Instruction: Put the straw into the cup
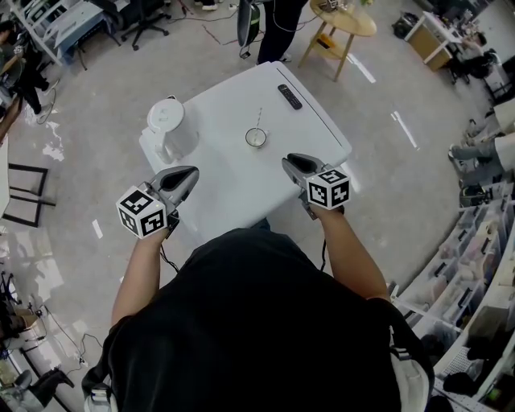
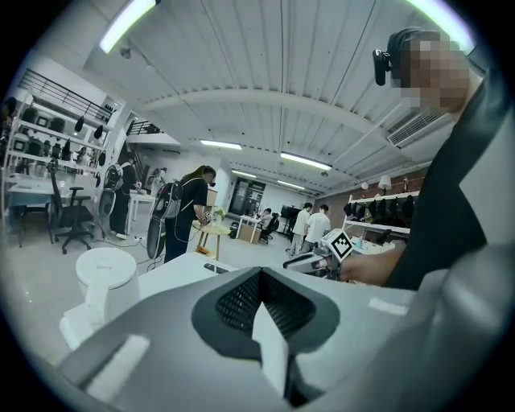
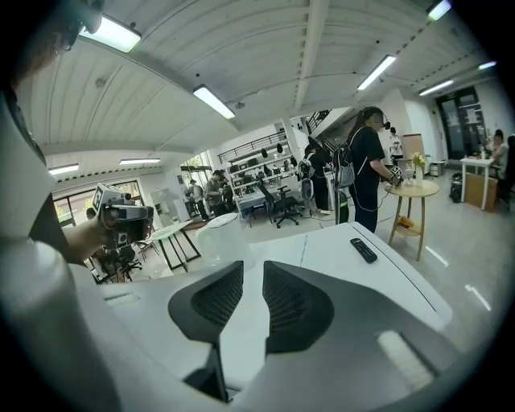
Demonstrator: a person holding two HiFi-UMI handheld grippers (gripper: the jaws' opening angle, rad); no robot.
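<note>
A small cup [image 1: 256,138] stands mid-table on the white table [image 1: 233,185], and a thin straw [image 1: 259,118] rises out of it, leaning toward the far side. In the right gripper view only the straw's upper part [image 3: 304,248] shows above the jaws; the cup is hidden there. My left gripper [image 1: 191,173] hovers over the table's near left edge, jaws together and empty. My right gripper [image 1: 288,162] hangs at the near right, about a hand's width short of the cup, its jaws slightly parted with nothing between them.
A white kettle [image 1: 169,125] stands at the table's left corner. A black remote [image 1: 290,96] lies at the far side. Beyond the table are a standing person [image 1: 278,24] and a round wooden side table [image 1: 346,18]. Shelves line the right.
</note>
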